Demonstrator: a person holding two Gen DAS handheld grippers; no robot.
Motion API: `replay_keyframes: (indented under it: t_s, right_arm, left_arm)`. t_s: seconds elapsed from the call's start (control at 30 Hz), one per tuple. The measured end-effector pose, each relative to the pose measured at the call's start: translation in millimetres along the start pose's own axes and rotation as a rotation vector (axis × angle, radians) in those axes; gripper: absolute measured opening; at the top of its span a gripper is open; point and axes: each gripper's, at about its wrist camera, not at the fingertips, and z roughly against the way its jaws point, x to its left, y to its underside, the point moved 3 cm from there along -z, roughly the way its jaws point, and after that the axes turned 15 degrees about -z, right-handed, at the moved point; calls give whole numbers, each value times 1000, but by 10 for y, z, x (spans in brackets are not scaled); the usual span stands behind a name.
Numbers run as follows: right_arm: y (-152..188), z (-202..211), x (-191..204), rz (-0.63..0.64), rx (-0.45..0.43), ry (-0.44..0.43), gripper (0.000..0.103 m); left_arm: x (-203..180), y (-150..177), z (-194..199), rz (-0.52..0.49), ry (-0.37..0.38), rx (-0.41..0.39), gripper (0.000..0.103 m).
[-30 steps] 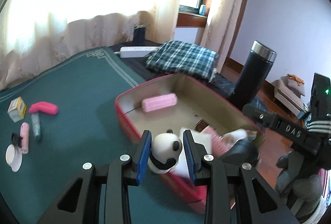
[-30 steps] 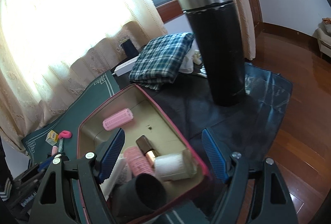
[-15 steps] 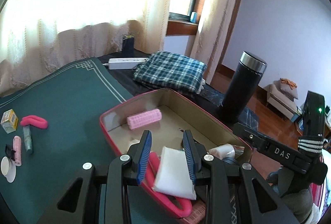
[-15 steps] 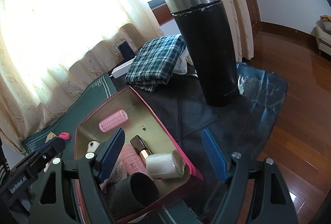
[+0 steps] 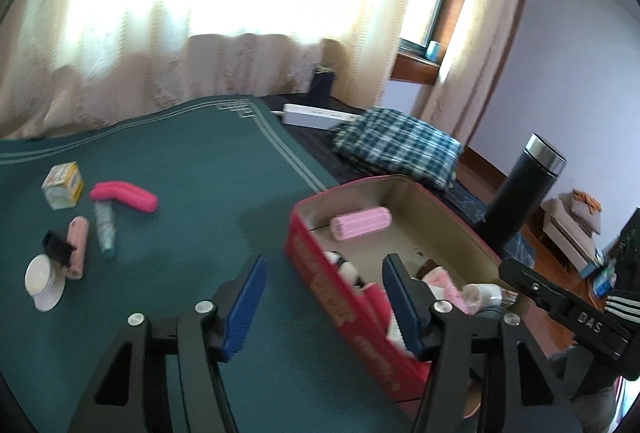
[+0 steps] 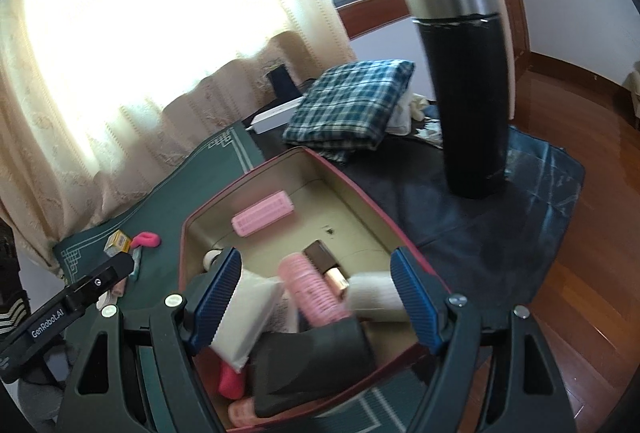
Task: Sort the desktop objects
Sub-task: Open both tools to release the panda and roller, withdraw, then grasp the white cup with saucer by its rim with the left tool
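Watching the left gripper (image 5: 322, 283): jaws have just been opening, nothing between them now, and the panda toy (image 5: 347, 268) lies inside the red box (image 5: 340, 307) near its left wall, so that drop looks done. Right gripper (image 6: 316, 293) hangs spread wide over the box's near end, gripping nothing. Risks from here imo: box is crowded at the near end (pink roller (image 6: 314, 291), white pouch (image 6: 250, 307), black cup (image 6: 316, 367) piled up), so further drops could bounce out or jam. Leftovers on the green mat (image 5: 192, 169), i.e. yellow carton (image 5: 63, 185), pink clip (image 5: 124, 195), small tube (image 5: 105, 229), white disc (image 5: 43, 279), sit touching or just beside each other; a sloppy pinch could grab two or scatter them. Disc is flat, prob hard to lift w/o sliding. Tall black flask (image 6: 466, 89) stands near the box on the right; a wide swing could tip it.
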Motion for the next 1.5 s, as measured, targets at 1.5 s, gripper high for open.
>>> replay_keyframes:
  t_s: [1.5]
  right_arm:
    - [1313,-764,1679,337,288,-111,82]
  left_arm:
    - [2533,1178,123,258,-386,198,62]
